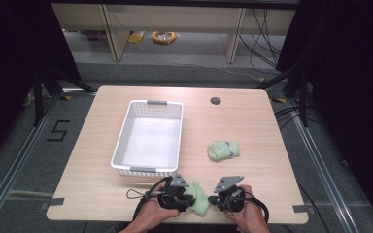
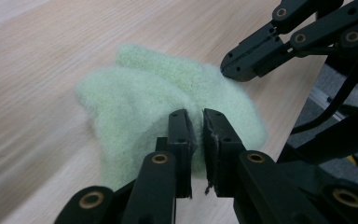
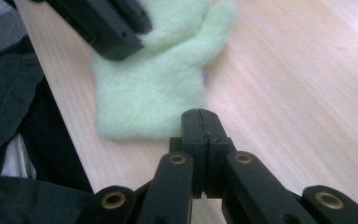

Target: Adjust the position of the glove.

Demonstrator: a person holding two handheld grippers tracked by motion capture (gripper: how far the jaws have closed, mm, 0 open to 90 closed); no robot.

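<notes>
High view: left claw [image 1: 190, 198] pinches green sock [image 1: 200, 200], likely for basket [image 1: 126, 127] ahead; right claw [image 1: 222, 198] shut, empty, w/ sock just beside.

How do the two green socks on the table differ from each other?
The near sock lies loose and rumpled at the table's front edge, while the far sock is rolled into a bundle right of the basket. The left gripper is at the near sock; nothing touches the far sock. Both are pale green and fuzzy.

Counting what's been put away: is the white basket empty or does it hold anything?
Empty. The high view shows the white basket with a bare floor; both green cloths lie outside on the table.
</notes>
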